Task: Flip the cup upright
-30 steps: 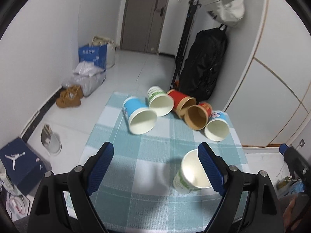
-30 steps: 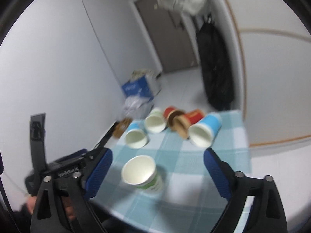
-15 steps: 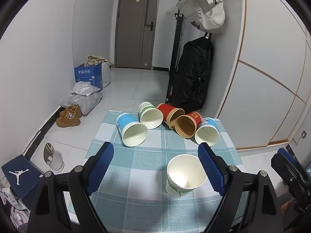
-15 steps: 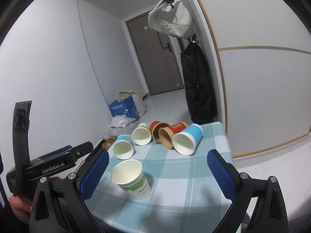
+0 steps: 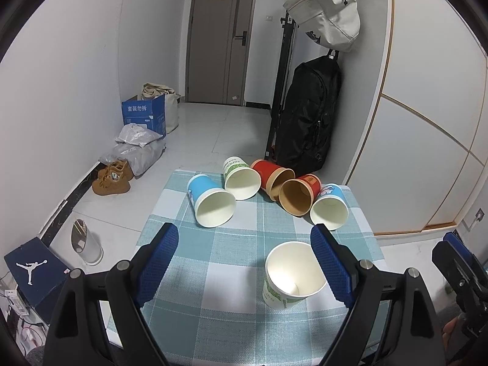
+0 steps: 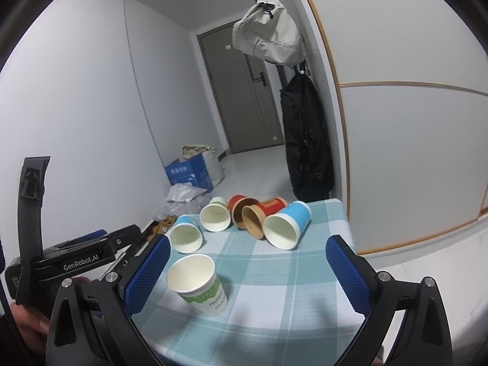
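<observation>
A green-and-white paper cup point(image 5: 291, 277) point(image 6: 199, 283) stands upright near the front of the checked cloth table point(image 5: 213, 277). Behind it several cups lie on their sides in a row: a blue cup point(image 5: 210, 204), a green-white cup point(image 5: 241, 178), a red cup point(image 5: 271, 177), a red-brown cup point(image 5: 300, 195) and a blue cup point(image 5: 331, 210) point(image 6: 285, 225). My left gripper point(image 5: 244, 259) is open and empty, above the table's front, the upright cup by its right finger. My right gripper point(image 6: 244, 270) is open and empty, above the front edge.
A black backpack point(image 5: 308, 116) and a grey bag point(image 5: 329, 12) hang by the wall past the table. A blue box point(image 5: 143, 116), bags and brown shoes point(image 5: 111, 178) lie on the floor at left. The white wardrobe point(image 5: 427, 122) borders the table's right.
Both grippers have pulled back and up from the table, open and empty throughout. The green-white cup stands upright where it was.
</observation>
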{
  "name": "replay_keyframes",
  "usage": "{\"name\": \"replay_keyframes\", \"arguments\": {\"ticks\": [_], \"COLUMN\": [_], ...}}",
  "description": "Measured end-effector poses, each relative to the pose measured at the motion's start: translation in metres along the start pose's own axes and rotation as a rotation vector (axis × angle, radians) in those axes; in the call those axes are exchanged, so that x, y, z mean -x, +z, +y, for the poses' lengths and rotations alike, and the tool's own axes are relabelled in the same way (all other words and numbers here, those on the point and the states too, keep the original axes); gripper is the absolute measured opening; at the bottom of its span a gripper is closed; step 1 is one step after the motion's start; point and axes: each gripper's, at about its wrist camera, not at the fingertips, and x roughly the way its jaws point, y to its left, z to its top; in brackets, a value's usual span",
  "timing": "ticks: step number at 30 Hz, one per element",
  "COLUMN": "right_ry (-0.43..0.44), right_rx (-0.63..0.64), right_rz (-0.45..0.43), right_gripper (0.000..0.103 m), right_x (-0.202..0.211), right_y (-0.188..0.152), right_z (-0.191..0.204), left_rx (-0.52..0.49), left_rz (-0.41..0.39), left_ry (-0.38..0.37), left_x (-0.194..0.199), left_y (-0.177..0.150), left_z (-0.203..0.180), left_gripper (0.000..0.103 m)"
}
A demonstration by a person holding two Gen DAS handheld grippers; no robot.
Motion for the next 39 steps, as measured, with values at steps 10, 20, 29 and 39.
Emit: {"name": "replay_keyframes", "arguments": {"ticks": [10, 20, 29, 39], "right_ry": [-0.014, -0.034, -0.039, -0.036], "right_rx": [0.008, 0.011, 0.018, 0.010], "right_rz": [0.011, -0.006, -0.003, 0.008], "right_gripper": [0.103, 0.103, 0.103, 0.103], "right_x": [-0.0024, 0.0007, 0.0004, -0.0006], "right_y": [-0.0007, 0.0018, 0.0020, 0.0029], "right_z": [0.0004, -0.0018, -0.0005, -0.0018], "left_rx": [0.000, -0.003, -0.014, -0.014], "left_rz": [0.007, 0.001, -0.018, 0.001], "left_ry": [0.001, 0.005, 0.005, -0.016], "left_x": [0.0007, 0.0022, 0.0051, 0.0032], "left_y": [-0.0003, -0.0015, -0.0016, -0.0036], "left_z": [-0.0011, -0.0017, -0.0043, -0.0069], "left_gripper": [0.086, 0.086, 0.086, 0.086]}}
